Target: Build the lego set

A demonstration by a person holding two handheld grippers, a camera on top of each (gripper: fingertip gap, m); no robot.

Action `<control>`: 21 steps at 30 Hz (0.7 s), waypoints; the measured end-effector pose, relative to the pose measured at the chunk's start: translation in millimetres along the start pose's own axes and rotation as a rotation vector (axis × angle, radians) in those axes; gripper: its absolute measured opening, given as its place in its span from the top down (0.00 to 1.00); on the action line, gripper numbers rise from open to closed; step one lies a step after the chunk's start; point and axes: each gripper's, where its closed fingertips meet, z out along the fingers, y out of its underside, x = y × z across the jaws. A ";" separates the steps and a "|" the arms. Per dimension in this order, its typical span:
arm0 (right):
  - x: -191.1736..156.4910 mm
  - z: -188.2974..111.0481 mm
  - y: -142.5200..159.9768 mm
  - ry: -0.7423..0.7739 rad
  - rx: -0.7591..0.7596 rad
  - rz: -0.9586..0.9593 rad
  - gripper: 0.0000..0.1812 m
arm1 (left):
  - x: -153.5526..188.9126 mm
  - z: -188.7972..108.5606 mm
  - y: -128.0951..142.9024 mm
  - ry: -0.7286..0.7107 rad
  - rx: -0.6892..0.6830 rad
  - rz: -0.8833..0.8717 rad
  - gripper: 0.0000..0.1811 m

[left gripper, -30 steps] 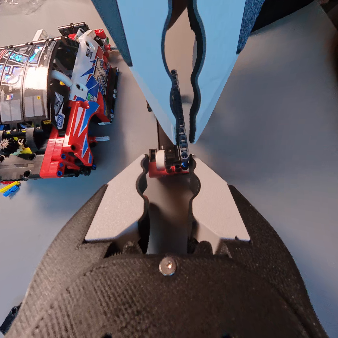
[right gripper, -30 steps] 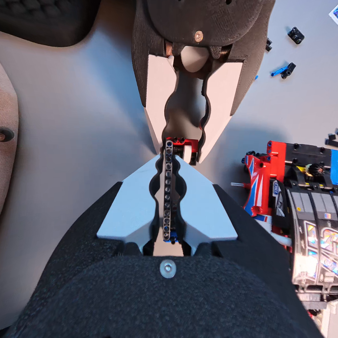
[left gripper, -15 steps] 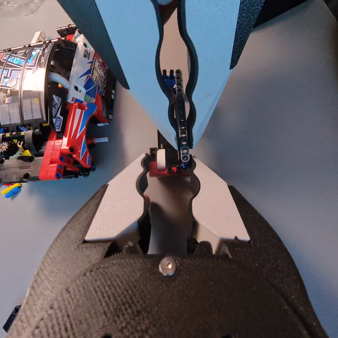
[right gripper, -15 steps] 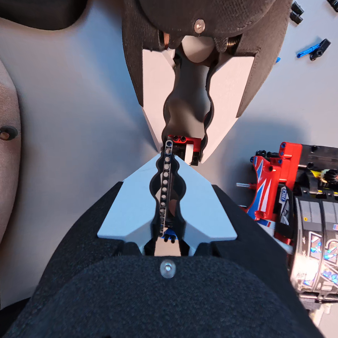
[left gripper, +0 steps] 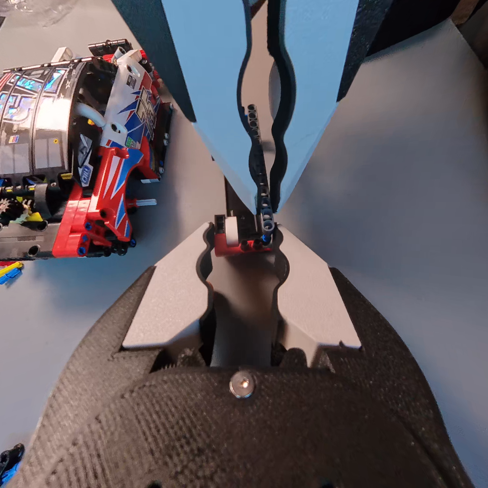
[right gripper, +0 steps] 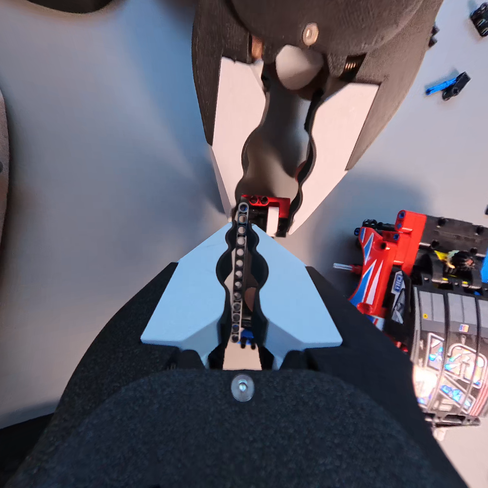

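Observation:
My left gripper [left gripper: 244, 232] is shut on a small red, white and black lego sub-assembly [left gripper: 237, 239], held above the grey table [left gripper: 396, 184]. My right gripper [right gripper: 241, 227] faces it tip to tip and is shut on a long black beam with holes [right gripper: 239, 269]. The beam's [left gripper: 260, 163] far end rests against the right side of the sub-assembly [right gripper: 266, 211], by a blue pin. The right gripper [left gripper: 264, 208] comes in from the top of the left wrist view, and the left gripper [right gripper: 261, 224] from the top of the right wrist view.
The large red, blue, white and black lego car model [left gripper: 100, 158] lies on the table beside the grippers, also in the right wrist view [right gripper: 422, 303]. Loose yellow and blue pieces [left gripper: 10, 269] lie near it. A blue pin with a black connector [right gripper: 446, 85] lies farther off. Left and right tips are no more than a few centimetres apart.
The two grippers have closed in on each other and tilted slightly. The beam's end stays against the sub-assembly. Both grips are unchanged.

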 end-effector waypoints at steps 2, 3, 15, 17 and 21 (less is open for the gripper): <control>-1.5 3.0 4.1 0.003 -0.003 -0.006 0.98 | -0.1 -4.1 -2.7 0.000 0.031 0.002 0.73; -1.6 4.1 5.3 0.004 0.002 0.004 0.98 | -0.6 -5.5 0.4 0.004 0.020 -0.002 0.71; 5.2 -4.5 7.8 0.023 0.069 0.044 0.98 | -10.9 -3.6 0.4 -0.091 0.012 0.171 0.66; 5.4 -5.5 7.7 0.024 0.078 0.046 0.98 | -12.8 -2.1 -0.5 -0.088 0.012 0.189 0.66; 6.3 -6.5 7.7 0.034 0.085 0.045 0.98 | -11.8 1.5 0.7 -0.048 0.001 0.158 0.76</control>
